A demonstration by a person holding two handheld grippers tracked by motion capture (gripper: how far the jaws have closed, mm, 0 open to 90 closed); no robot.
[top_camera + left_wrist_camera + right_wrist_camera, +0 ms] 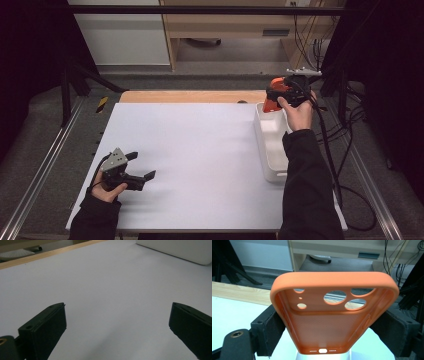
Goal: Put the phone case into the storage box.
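Observation:
An orange phone case (332,322) with camera cut-outs is clamped by its two long sides in my right gripper (329,332). In the high view the right gripper (277,95) holds the orange phone case (274,102) over the far end of a white bin (270,150) at the table's right side. My left gripper (141,167) rests low over the front left of the white table (200,150), jaws wide apart. In the left gripper view the left gripper (117,325) has nothing but bare tabletop between its fingers (45,330).
The white bin (180,250) is long and runs along the table's right edge. A wooden strip (190,96) borders the far edge of the table. Cables (345,150) trail off to the right. A shelf unit (240,25) and dark frames stand behind the table.

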